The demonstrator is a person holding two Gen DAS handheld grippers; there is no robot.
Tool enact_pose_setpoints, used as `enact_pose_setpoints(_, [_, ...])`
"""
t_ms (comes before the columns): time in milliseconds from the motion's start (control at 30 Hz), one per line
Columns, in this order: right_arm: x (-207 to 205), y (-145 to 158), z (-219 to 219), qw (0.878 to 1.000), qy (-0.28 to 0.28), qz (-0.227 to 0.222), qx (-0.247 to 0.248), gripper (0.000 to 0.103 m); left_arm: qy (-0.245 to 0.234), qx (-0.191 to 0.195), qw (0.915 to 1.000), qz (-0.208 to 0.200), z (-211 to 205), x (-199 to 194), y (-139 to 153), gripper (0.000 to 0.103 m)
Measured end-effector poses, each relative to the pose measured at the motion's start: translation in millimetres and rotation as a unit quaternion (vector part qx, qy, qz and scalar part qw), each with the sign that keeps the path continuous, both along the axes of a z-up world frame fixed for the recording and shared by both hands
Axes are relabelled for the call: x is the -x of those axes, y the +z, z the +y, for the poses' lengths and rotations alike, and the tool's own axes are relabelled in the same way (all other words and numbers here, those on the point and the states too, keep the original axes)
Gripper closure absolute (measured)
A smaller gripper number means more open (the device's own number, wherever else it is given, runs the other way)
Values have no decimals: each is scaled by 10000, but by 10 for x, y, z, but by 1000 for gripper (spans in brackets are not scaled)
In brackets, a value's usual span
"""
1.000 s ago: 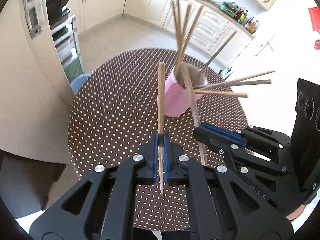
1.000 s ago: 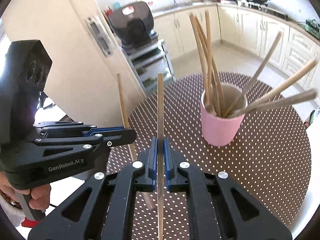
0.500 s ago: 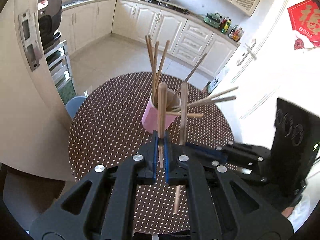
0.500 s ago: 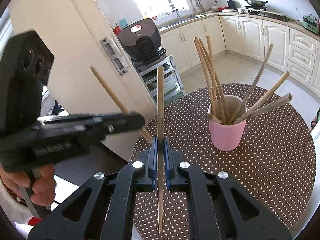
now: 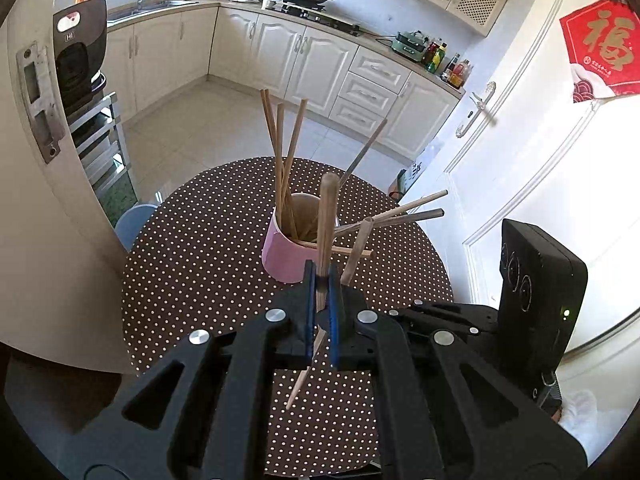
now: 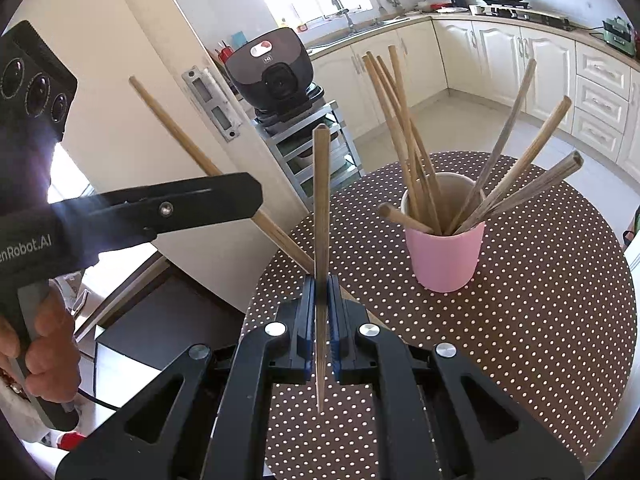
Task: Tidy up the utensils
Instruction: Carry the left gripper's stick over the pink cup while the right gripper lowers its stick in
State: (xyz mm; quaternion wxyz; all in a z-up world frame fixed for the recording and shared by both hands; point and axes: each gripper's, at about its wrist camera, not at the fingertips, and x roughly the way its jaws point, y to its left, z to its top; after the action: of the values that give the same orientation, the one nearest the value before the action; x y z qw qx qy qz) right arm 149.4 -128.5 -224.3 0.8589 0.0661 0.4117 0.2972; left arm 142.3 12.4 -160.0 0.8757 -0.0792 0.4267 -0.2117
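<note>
A pink cup (image 5: 282,254) (image 6: 444,258) stands on the round brown polka-dot table (image 5: 192,264) (image 6: 540,312) and holds several wooden chopsticks (image 6: 394,120) fanned out. My left gripper (image 5: 320,280) is shut on a wooden chopstick (image 5: 326,216), held high above the table's near side. My right gripper (image 6: 322,292) is shut on another chopstick (image 6: 320,184), upright, left of the cup. The left gripper (image 6: 248,200) with its chopstick (image 6: 176,124) shows at the left of the right wrist view. The right gripper shows low right in the left wrist view, its chopstick (image 5: 358,248) slanted.
A cream door edge (image 6: 208,96) and a metal rack with a black appliance (image 6: 276,72) stand beyond the table's left. White kitchen cabinets (image 5: 304,64) line the far wall. A blue stool (image 5: 134,222) sits by the table.
Both grippers have risen and pulled back from the cup, each keeping its chopstick. The cup looks smaller and farther in both views. The left chopstick now tilts more.
</note>
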Motion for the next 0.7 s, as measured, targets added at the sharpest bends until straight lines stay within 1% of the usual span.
enact_pose_setpoints(133, [-16,36,-39,10000,-39,-64,1,98,131,-127,9998,-17,-4,-34,-16,97])
enact_pose_setpoints(233, [3,171,-109,9995,-122,-302,-54,98,201,-151,9997,-33,18,-55,-5,97])
enact_pose_setpoints(300, [22,327,-187,9984,-188,-513,-116,98,295,-155,9994,-66,53,-81,41,97])
enact_pose_setpoints(400, [48,585,-327,9954,-349,-863,-205,98,439,-148,9988,-172,121,-112,154,97])
enact_pose_setpoints(467, [56,771,-433,9923,-475,-1100,-311,98,545,-86,9980,-301,171,-124,269,97])
enact_pose_setpoints(533, [53,985,-530,9872,-606,-1434,-353,98,647,-45,9967,-478,199,-138,414,97])
enact_pose_setpoints(600, [28,1134,-594,9828,-691,-1670,-389,98,719,13,9955,-621,213,-158,533,97])
enact_pose_setpoints(700, [-23,1265,-643,9780,-729,-1914,-405,98,803,10,9935,-812,184,-202,683,97])
